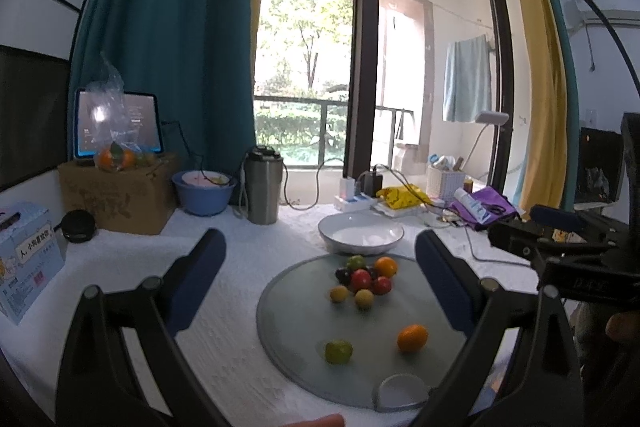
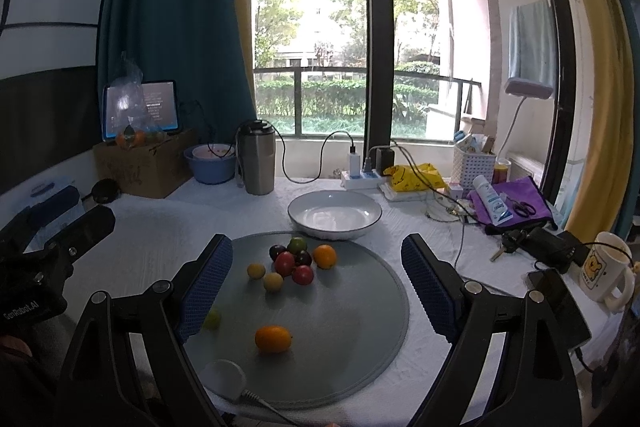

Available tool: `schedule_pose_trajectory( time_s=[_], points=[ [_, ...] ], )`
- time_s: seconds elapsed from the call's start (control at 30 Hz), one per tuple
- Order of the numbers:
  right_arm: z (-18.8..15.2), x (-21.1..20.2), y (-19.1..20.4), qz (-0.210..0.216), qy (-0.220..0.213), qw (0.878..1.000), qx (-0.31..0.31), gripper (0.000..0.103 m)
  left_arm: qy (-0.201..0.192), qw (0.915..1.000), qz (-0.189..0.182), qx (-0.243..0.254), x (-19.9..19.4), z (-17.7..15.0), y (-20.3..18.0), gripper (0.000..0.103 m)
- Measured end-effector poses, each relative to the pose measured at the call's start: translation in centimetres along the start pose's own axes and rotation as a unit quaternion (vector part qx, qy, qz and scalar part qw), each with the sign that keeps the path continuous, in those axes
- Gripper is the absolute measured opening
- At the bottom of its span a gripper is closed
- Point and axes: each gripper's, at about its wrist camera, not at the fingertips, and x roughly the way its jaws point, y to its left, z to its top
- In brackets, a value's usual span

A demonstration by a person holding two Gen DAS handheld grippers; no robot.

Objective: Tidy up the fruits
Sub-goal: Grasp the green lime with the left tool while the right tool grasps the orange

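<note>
A round grey glass mat (image 1: 296,339) (image 2: 352,307) lies on the white table. A cluster of small fruits (image 1: 362,279) (image 2: 294,263) sits at its far side: red, dark purple, yellow, green and orange ones. Nearer, a lone orange (image 1: 412,338) (image 2: 273,338) and a green fruit (image 1: 338,351) (image 2: 212,319) lie apart. An empty white bowl (image 1: 361,233) (image 2: 334,213) stands just beyond the mat. My left gripper (image 1: 320,283) is open and empty above the mat. My right gripper (image 2: 316,287) is open and empty too.
A steel tumbler (image 2: 256,157), a blue bowl (image 2: 210,163), a cardboard box (image 2: 144,163) with bagged fruit and a tablet stand at the back. A power strip (image 2: 360,179), a basket, a purple pouch (image 2: 512,203), a mug (image 2: 608,269) and a phone (image 2: 558,303) crowd the right side.
</note>
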Motion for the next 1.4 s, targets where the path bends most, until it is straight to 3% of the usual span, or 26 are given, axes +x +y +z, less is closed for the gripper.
schedule_pose_trajectory(
  time_s=[0.43, 0.47, 0.6, 0.73, 0.8, 0.9, 0.93, 1.03, 1.23, 1.4],
  points=[
    [-3.7, 5.7, 1.5, 0.035, 0.093, 0.995, -0.010, 0.088, 0.112, 0.9931, -0.033, -0.004, 5.0, -4.1, 0.2, 0.094],
    [-4.0, 6.3, 1.6, 0.039, 0.102, 0.994, -0.010, 0.087, 0.121, 0.9920, -0.035, -0.004, 5.4, -4.5, 0.1, 0.088],
    [-5.0, 7.9, 1.8, 0.054, 0.135, 0.989, -0.011, 0.080, 0.169, 0.9843, -0.050, -0.012, 7.4, -6.3, 0.3, 0.081],
    [-6.1, 9.2, 2.0, 0.069, 0.162, 0.984, -0.008, 0.077, 0.210, 0.9754, -0.063, -0.017, 9.3, -7.7, 0.5, 0.062],
    [-6.5, 9.7, 2.0, 0.074, 0.172, 0.982, -0.007, 0.075, 0.228, 0.9714, -0.065, -0.016, 10.0, -8.3, 0.4, 0.062],
    [-7.1, 10.7, 2.2, 0.087, 0.194, 0.977, -0.007, 0.055, 0.245, 0.9670, -0.068, -0.014, 10.8, -8.9, 0.3, 0.058],
    [-7.3, 10.9, 2.1, 0.091, 0.201, 0.975, -0.006, 0.050, 0.252, 0.9651, -0.069, -0.013, 11.0, -9.0, 0.3, 0.051],
    [-7.8, 11.4, 2.1, 0.105, 0.215, 0.971, -0.004, 0.043, 0.273, 0.9591, -0.073, -0.008, 11.6, -9.7, -0.1, 0.043],
    [-7.6, 11.9, 1.5, 0.117, 0.212, 0.970, 0.002, 0.042, 0.291, 0.9543, -0.066, 0.000, 12.5, -9.8, -0.5, 0.029],
    [-6.8, 12.1, 0.3, 0.117, 0.204, 0.972, 0.012, 0.042, 0.294, 0.9535, -0.064, 0.006, 13.3, -9.3, -1.0, 0.029]
  ],
)
